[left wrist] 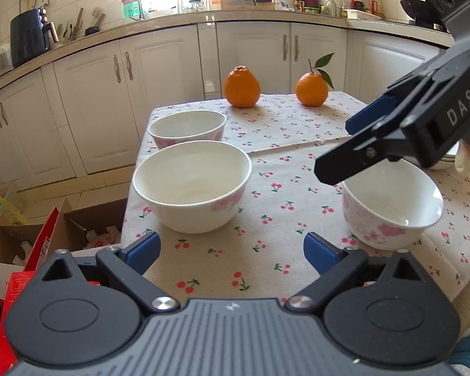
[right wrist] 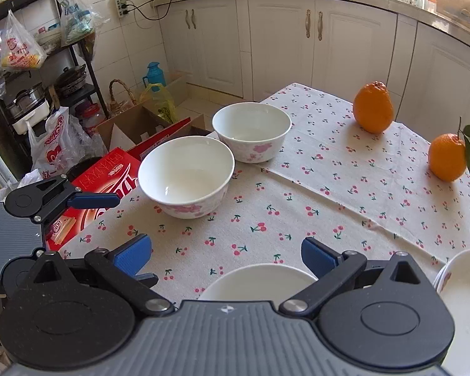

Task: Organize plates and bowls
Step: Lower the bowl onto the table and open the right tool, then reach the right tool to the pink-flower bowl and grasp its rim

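Both grippers hang with jaws spread and empty, ready to gather bowls: the left gripper (left wrist: 232, 252) faces the middle bowl (left wrist: 192, 186), the right gripper (right wrist: 227, 255) over the near bowl (left wrist: 391, 208).

Each tool is a grey body with raised ribs and a small white mark at its front edge. On it sit 2 round black discs, each carrying a black arm fixed by a silver screw and ending in a blue pad. The left tongs (left wrist: 230, 252) and the right tongs (right wrist: 225, 255) look alike. Seen from the left camera, the right tool's side bears the white letters "DAS". Behind it, at the frame's edge, is what may be a pale glove (left wrist: 465, 156).
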Tool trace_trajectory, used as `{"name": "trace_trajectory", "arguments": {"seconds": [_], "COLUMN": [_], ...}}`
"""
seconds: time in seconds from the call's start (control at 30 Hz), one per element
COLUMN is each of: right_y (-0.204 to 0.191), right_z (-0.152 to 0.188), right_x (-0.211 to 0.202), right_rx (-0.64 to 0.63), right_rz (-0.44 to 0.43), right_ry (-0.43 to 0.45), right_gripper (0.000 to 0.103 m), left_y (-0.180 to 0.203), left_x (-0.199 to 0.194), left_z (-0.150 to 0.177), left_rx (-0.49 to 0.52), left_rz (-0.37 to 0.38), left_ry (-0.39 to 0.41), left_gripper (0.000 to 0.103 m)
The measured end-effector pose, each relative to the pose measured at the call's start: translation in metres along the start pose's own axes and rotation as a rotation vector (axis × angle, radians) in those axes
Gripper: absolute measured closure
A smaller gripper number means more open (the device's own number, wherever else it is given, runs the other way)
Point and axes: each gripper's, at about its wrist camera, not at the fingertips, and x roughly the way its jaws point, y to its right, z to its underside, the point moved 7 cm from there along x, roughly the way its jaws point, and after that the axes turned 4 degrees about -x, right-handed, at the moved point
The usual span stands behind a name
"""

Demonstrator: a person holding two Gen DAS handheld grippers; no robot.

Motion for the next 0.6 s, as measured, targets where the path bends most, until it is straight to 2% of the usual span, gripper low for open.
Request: {"name": "trace_trajectory", "arguments": {"seconds": [0.23,0.6], "right_y": [-0.004,-0.004], "right_z": [-0.025,-0.057], "right_x": [0.02,0.066], "right_rx": [-0.05,-0.091], "right_rz": [-0.03,-0.094], "right_ry": [-0.02,-0.066], "right_gripper": [0.0,0.004], "left_y": [-0.021,-0.03], "left_x": [0.017,0.042], "left_z": [-0.012,-0.022], "left_rx": [-0.007,-0.011], "left_rz": [-0.044,-0.044], "left_ry": [0.023,0.035], "left_gripper": [0.005,0.006]}}
